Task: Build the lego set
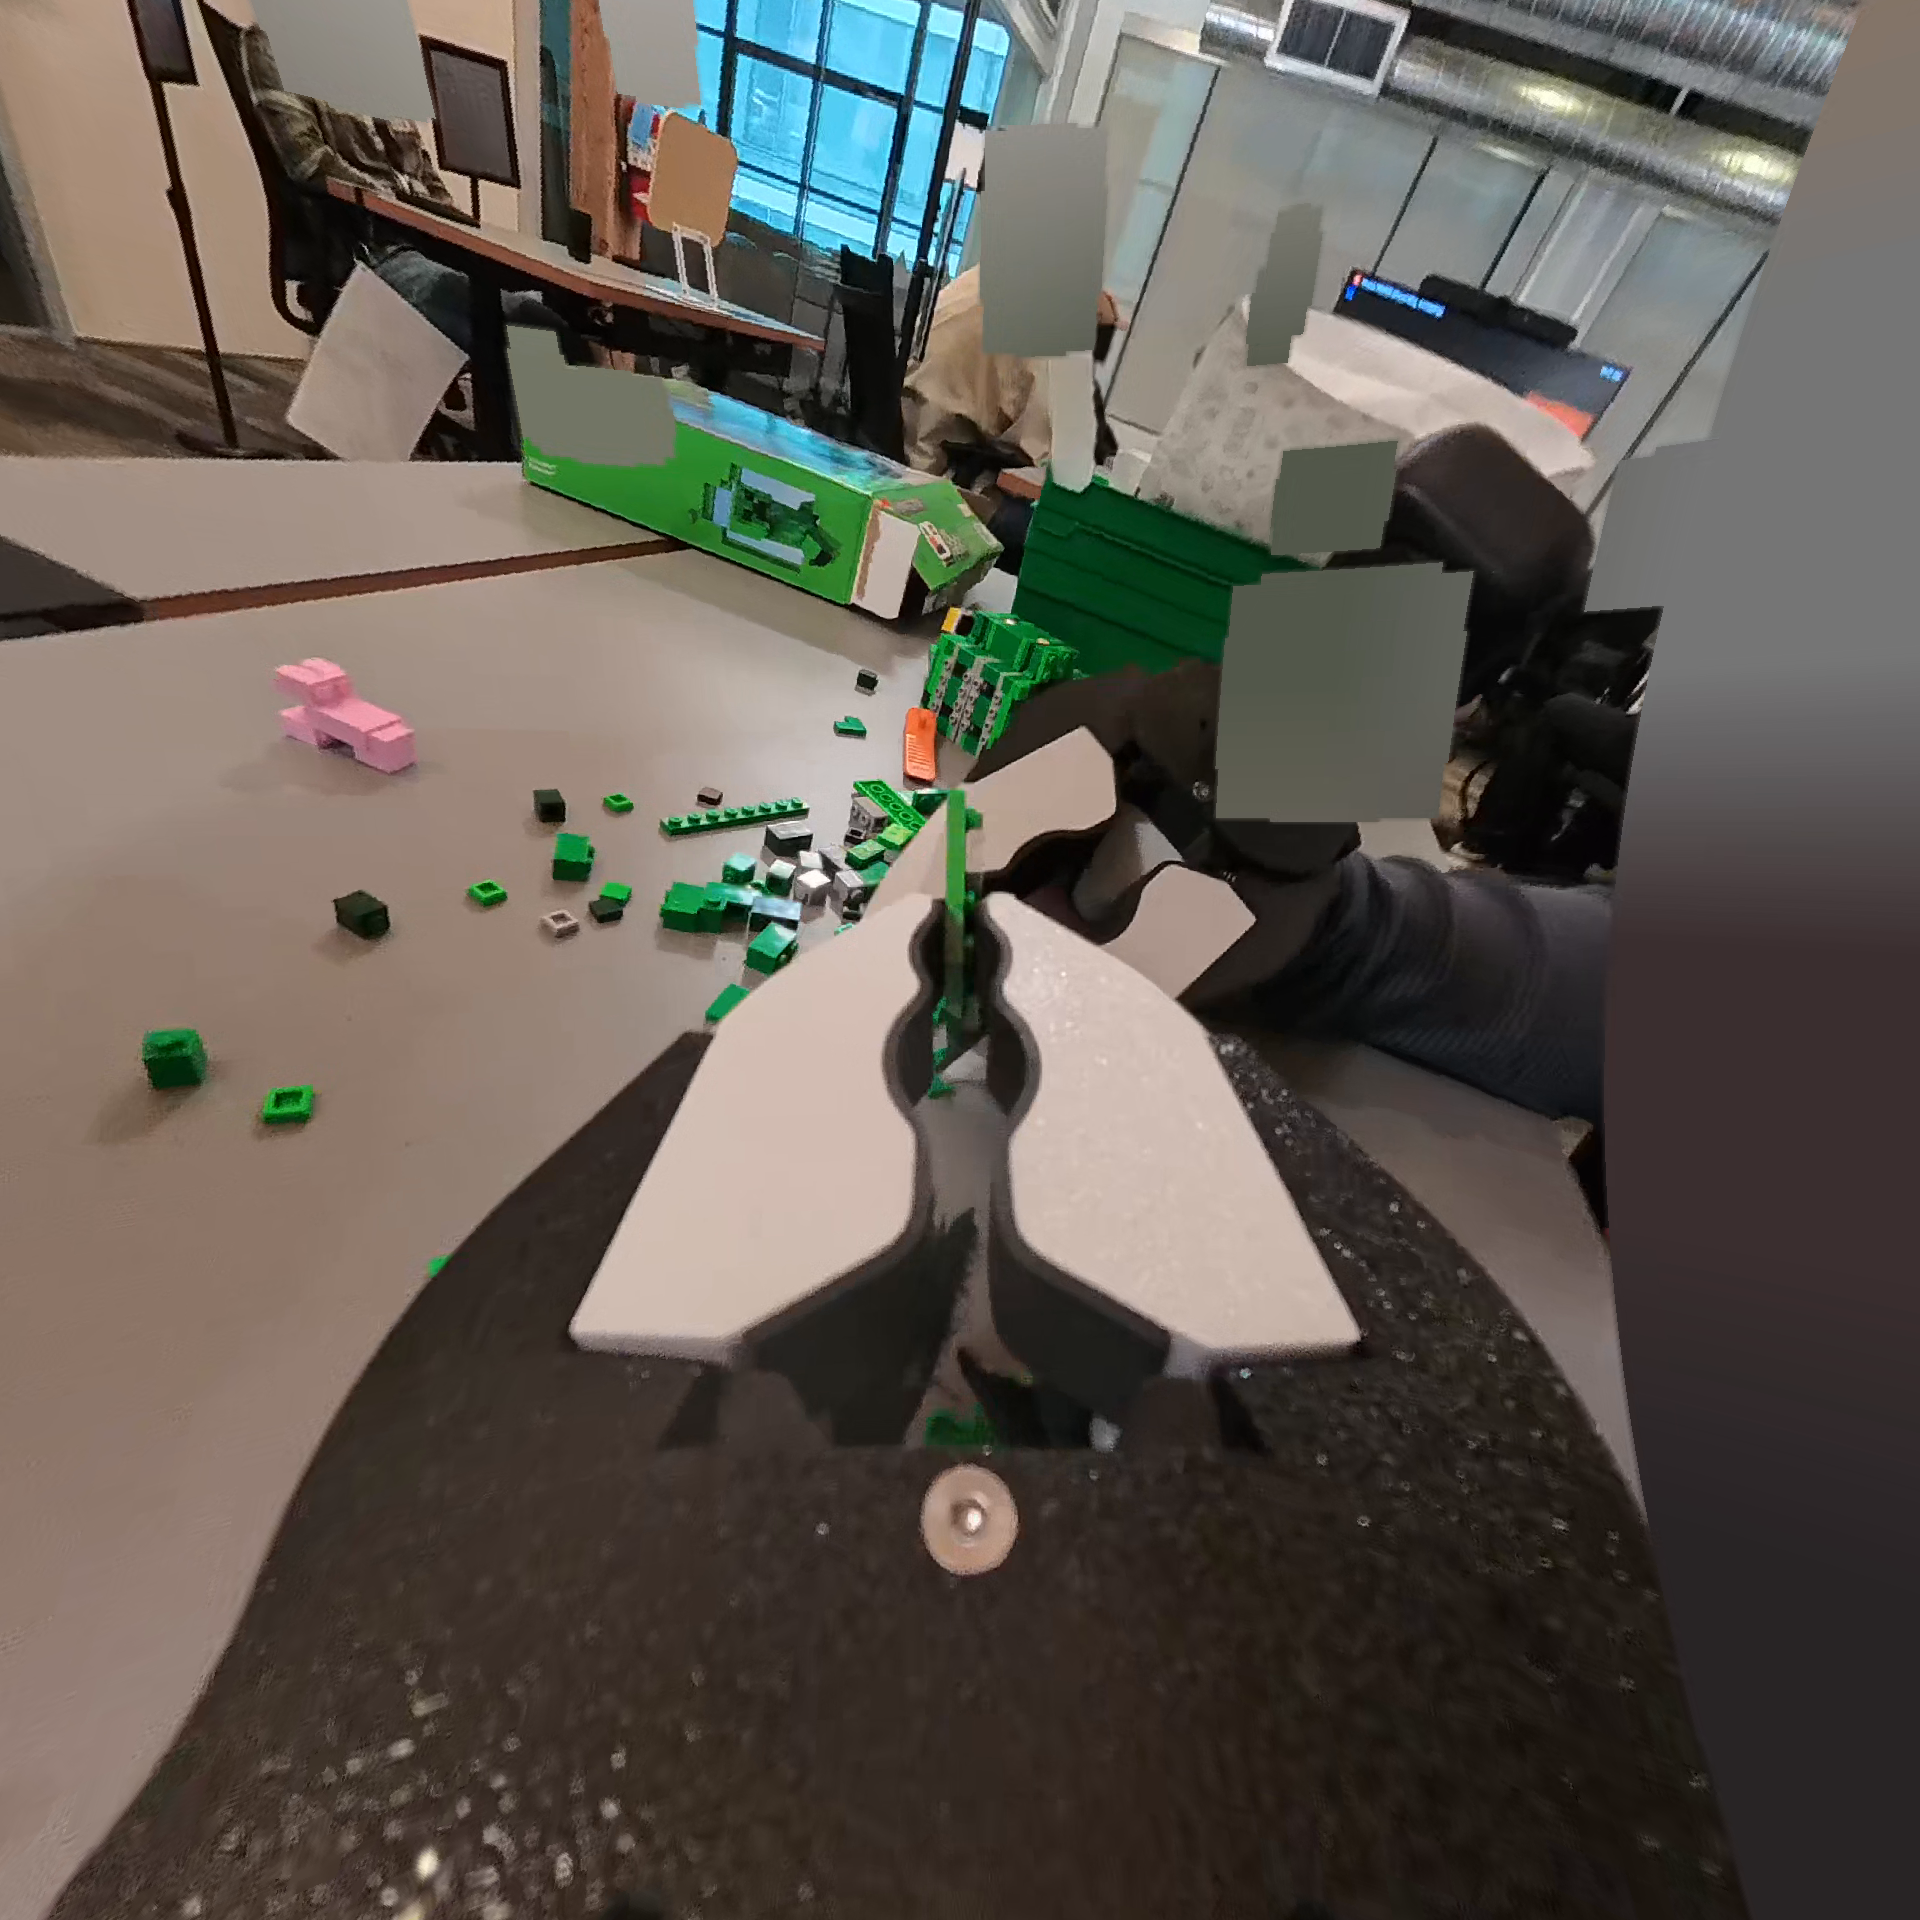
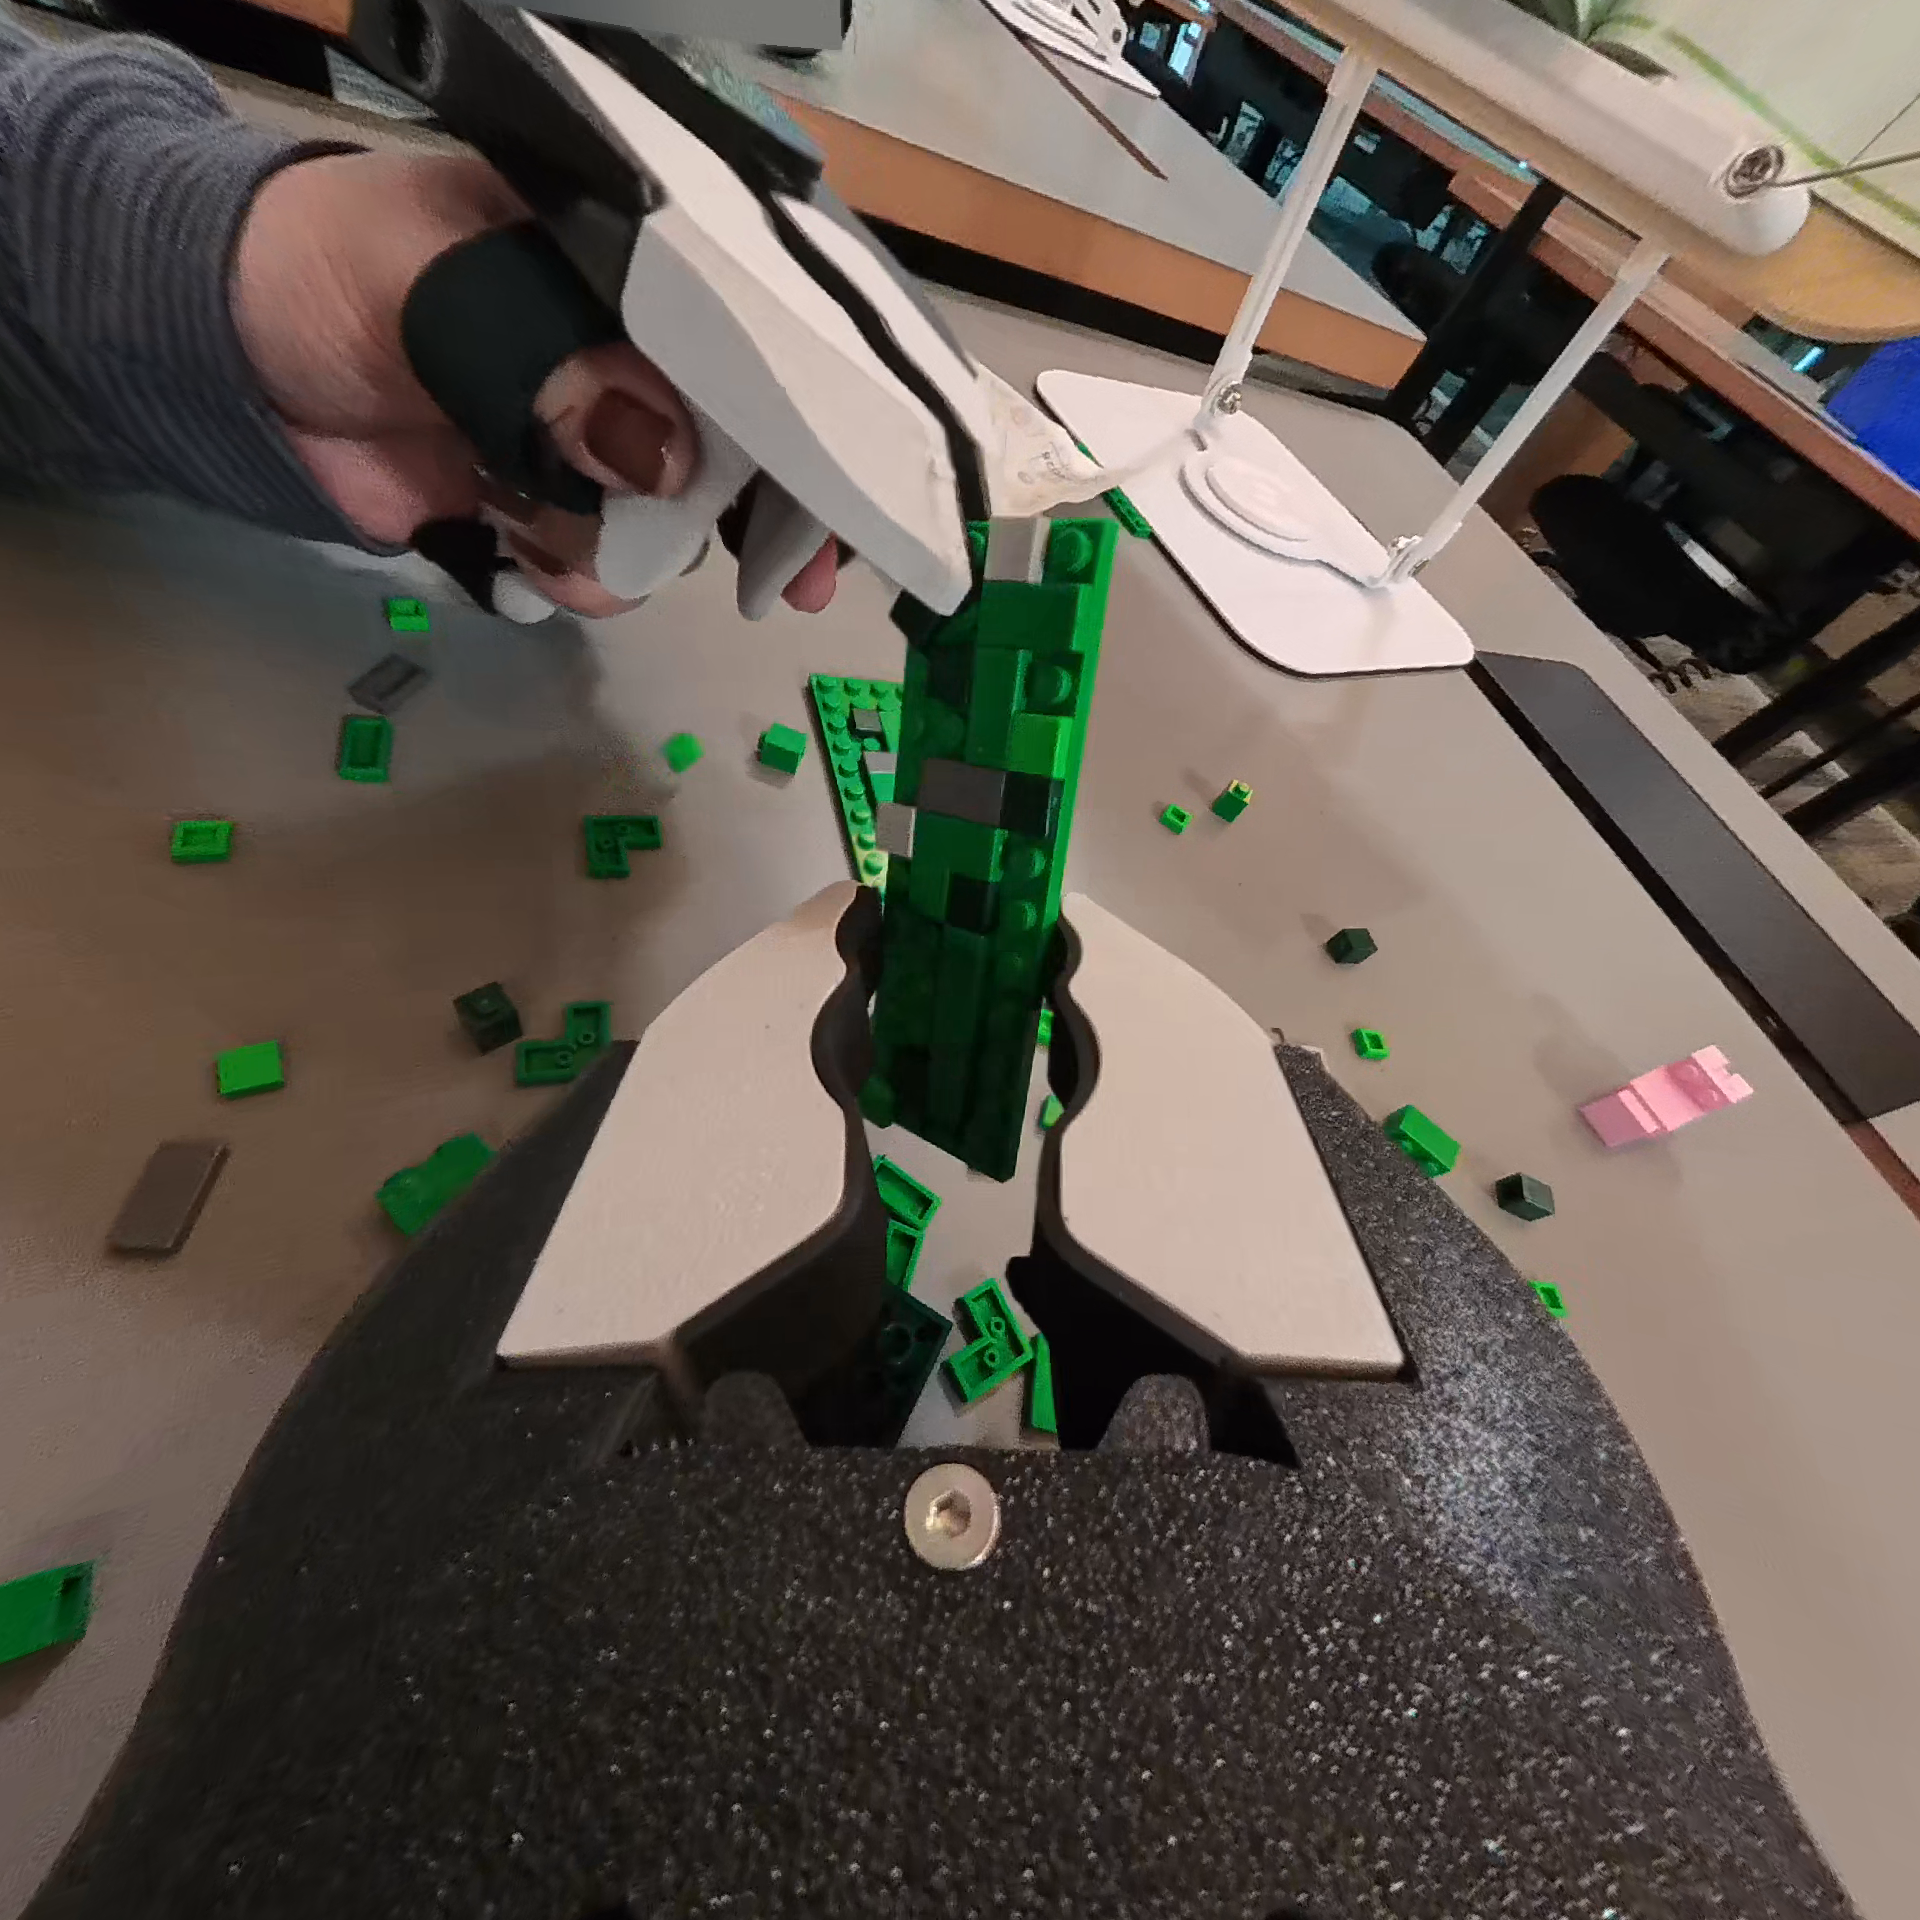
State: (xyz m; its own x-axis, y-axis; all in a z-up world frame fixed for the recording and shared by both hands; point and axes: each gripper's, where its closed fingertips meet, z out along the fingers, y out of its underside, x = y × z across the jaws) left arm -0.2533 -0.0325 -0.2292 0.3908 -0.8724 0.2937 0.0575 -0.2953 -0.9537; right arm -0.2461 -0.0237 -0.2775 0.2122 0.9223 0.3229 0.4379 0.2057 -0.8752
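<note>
**Two grippers, one green panel**

Grey fingers (image 2: 727,1143) fill the near foreground of the right wrist view, and our right gripper (image 2: 961,925) has its jaws narrowed onto the flat sides of the green panel (image 2: 977,883); that tall tiled strip of green, dark green and grey pieces stands upright, lifted clear of the table (image 2: 1455,831); at its far top end our left gripper (image 2: 961,566) comes in from the left and pinches a small grey tile (image 2: 1016,551) against the panel's top edge. From the left wrist view we see the same panel edge-on (image 1: 954,883), a thin green blade, with the left jaws closed tight on it; the right gripper (image 1: 1039,821) sits just beyond.

We judge the step to be seating that top tile; to do it well we keep the right grip firm and low as the brace, and squeeze straight through the studs so the long panel doesn't bow or split.

Loose bricks (image 1: 769,894) lie scattered across the table, a pink pig (image 1: 343,717) far left, the set's green box (image 1: 769,499) at the far edge.
</note>
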